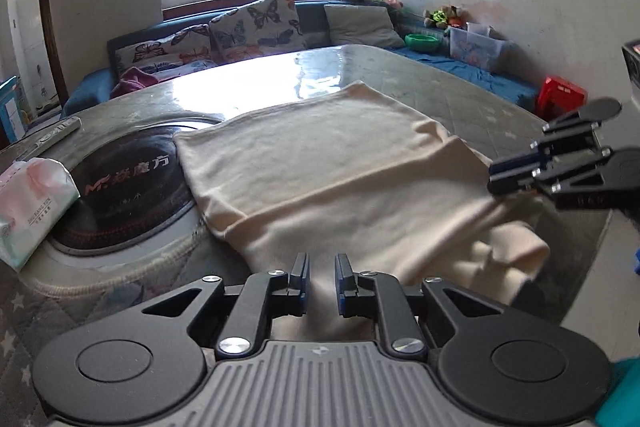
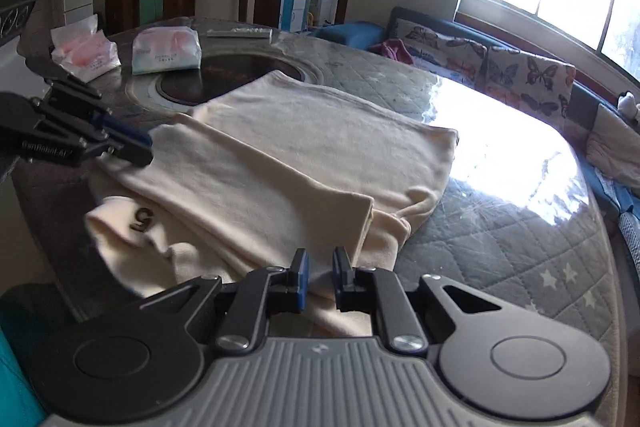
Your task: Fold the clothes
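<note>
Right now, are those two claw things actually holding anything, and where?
Both grip the cream garment. The left gripper and right gripper each have its near edge between their fingers, jaws narrowed around the fabric.

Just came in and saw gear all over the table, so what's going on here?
A person is folding a cream garment on the quilted table, one hand-held gripper in each hand. The left hand-held gripper and the right hand-held gripper each have the near edge of the cloth between their fingers, jaws slightly apart. The garment is already partly folded, with one layer laid over the body. Tissue packs sit at the far side.
</note>
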A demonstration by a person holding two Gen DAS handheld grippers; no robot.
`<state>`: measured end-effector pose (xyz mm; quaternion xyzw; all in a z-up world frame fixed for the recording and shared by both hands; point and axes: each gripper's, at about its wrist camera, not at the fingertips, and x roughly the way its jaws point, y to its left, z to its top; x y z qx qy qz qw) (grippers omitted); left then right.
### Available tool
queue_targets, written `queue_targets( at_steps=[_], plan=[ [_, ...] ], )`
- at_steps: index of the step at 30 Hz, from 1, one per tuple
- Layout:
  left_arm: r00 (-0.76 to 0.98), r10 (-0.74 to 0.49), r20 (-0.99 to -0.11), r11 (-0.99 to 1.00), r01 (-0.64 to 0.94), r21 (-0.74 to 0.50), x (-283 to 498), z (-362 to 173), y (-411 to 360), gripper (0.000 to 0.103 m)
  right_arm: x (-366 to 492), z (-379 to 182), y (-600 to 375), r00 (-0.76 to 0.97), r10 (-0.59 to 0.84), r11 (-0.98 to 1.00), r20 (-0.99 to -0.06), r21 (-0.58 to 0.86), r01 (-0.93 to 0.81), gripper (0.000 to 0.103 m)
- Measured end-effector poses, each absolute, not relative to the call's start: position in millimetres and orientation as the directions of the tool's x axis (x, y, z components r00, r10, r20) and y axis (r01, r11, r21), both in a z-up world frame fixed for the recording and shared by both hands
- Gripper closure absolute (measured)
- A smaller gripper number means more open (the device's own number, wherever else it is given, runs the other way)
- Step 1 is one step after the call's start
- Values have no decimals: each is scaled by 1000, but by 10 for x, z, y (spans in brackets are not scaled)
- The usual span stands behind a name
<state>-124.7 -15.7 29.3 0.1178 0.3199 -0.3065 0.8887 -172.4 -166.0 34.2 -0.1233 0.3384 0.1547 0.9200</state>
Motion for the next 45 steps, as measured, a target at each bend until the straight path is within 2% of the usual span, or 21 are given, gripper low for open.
queue_targets(
  at_steps=[5,12,16,19,20,21,22,23,25,29,36,38,39,41,42,45],
  plan=[
    [596,-476,-646,730,678,88,-1462,270,-173,70,-1752,288,-1653,714,193,911,-673,-147,-385,92],
    [582,-481,-655,625,752,208,-1765,214,-242,67,-1862,427,-1678,721,210,911,-660,-136,-390,84],
    [577,-503,-643,571,781,254,-1875,164,-348,67,-1975,456,-1698,726,199,905,-658,-160,-393,67],
    [591,-509,-626,554,781,287,-1873,102,-431,67,-2070,457,-1708,723,192,892,-664,-188,-410,66],
    [593,-515,-619,552,782,289,-1862,91,-444,68,-2102,454,-1710,720,192,887,-667,-196,-418,64],
    [595,-520,-613,552,782,290,-1851,81,-456,69,-2137,452,-1712,718,190,882,-669,-205,-425,57],
    [597,-527,-606,551,782,291,-1842,75,-465,77,-2178,450,-1708,720,189,873,-668,-221,-434,51],
    [599,-532,-598,552,781,291,-1833,78,-468,84,-2216,444,-1697,718,192,860,-668,-237,-451,50],
    [607,-545,-579,568,775,278,-1792,122,-449,91,-2288,431,-1675,714,200,833,-671,-268,-484,48],
    [624,-553,-552,623,750,223,-1644,252,-414,93,-2355,358,-1597,707,233,785,-668,-300,-542,40],
    [603,-570,-559,686,723,80,-1256,390,-404,93,-2167,214,-1439,721,284,751,-632,-321,-577,40],
    [598,-570,-563,689,721,67,-1197,386,-403,93,-2066,190,-1426,724,293,758,-624,-311,-574,44],
    [595,-570,-566,688,723,67,-1177,381,-405,93,-2015,178,-1420,726,297,761,-620,-305,-572,50],
    [583,-573,-576,683,728,58,-1156,369,-392,93,-1902,191,-1442,705,321,773,-632,-255,-581,69],
    [575,-577,-580,677,734,54,-1162,362,-377,93,-1848,207,-1461,688,336,779,-643,-221,-587,83],
    [571,-574,-587,671,739,63,-1233,331,-311,87,-1710,277,-1525,649,365,798,-667,-134,-587,88]
  ],
)
